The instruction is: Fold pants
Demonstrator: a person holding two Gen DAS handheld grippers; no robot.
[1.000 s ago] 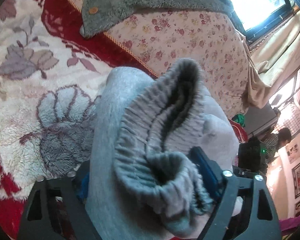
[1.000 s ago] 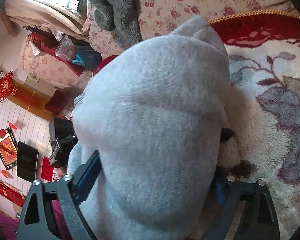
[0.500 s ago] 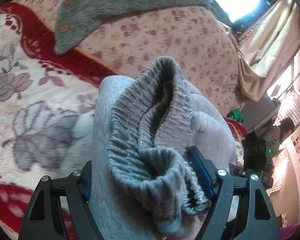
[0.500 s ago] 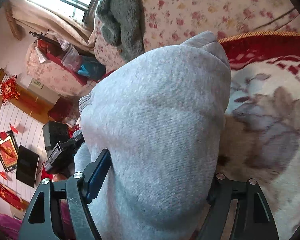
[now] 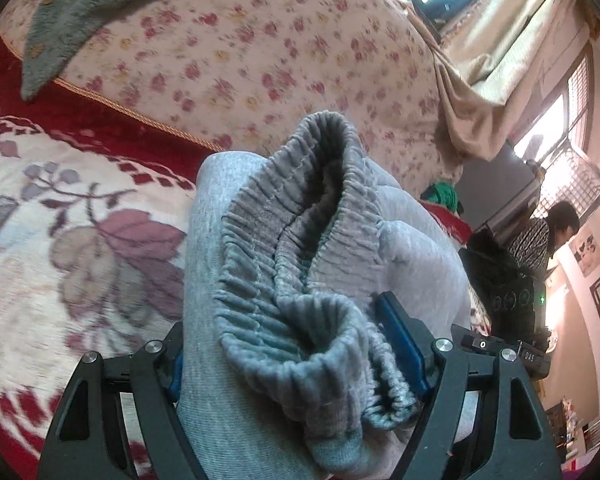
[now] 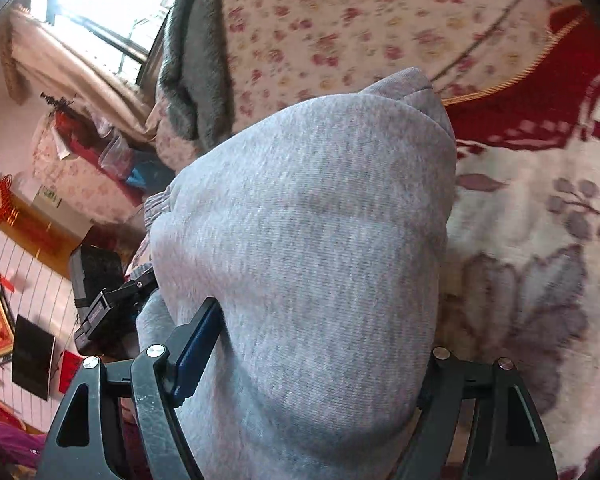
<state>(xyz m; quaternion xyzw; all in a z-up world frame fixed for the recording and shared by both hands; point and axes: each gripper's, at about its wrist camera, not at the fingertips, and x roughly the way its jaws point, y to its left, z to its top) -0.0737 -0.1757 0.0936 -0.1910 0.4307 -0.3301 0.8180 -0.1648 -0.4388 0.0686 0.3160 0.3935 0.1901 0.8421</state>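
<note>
The grey pants (image 5: 284,280) hang bunched between both grippers, lifted above the bed. In the left wrist view the ribbed elastic waistband (image 5: 300,236) stands up between the black fingers; my left gripper (image 5: 296,356) is shut on it. In the right wrist view a smooth grey fold of the pants (image 6: 308,248) fills the middle and hides the fingertips; my right gripper (image 6: 312,360) is shut on it. The left gripper (image 6: 108,304) shows at the left of the right wrist view.
A red and cream floral blanket (image 5: 60,248) covers the bed below. Behind it lie a pink flowered quilt (image 5: 236,48) and a grey fleece garment (image 5: 80,4). A window, curtains (image 5: 500,48) and a person (image 5: 552,236) are at the right.
Both grippers have lifted with the pants and tilted up toward the quilt. More of the quilt and room shows, less of the blanket. Both grips are unchanged.
</note>
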